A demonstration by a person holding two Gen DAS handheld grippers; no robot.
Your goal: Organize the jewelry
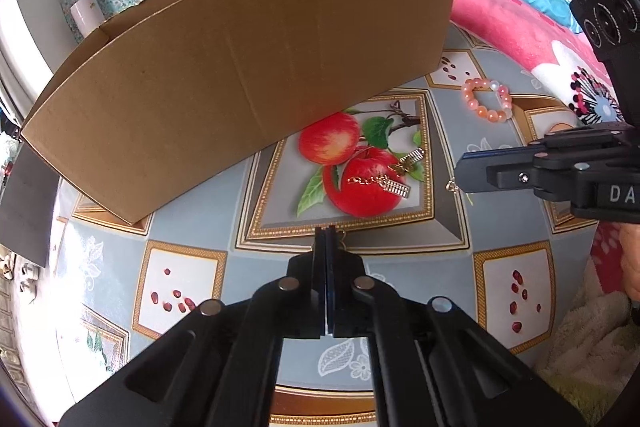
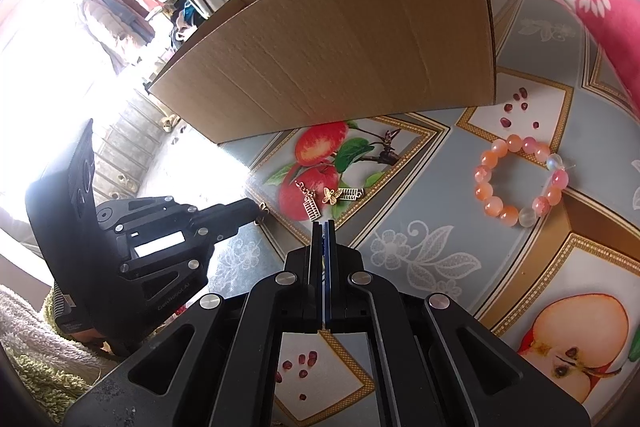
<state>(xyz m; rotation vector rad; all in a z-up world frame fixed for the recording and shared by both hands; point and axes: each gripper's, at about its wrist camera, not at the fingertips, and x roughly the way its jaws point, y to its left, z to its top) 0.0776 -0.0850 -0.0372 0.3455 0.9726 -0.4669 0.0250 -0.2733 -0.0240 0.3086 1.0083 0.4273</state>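
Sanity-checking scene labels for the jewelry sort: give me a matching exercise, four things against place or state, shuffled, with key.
1. cardboard box
2. bead bracelet
3. gold charm chain
4. left gripper

A. lies on the printed red apple
B. fingers shut
C. lies on the cloth, towards the pink blanket
D. stands behind the apple print

Pairs: 1-D, 2-C, 3-A, 4-B

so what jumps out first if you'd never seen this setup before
The big open cardboard box dominates, standing at the back of a table covered in a bright apple-print cloth. In front of it a gold chain with small charms lies on the printed apples, and a pink and orange bead bracelet sits off to the right. The left gripper and right gripper are both shut, each pinching a small gold piece.
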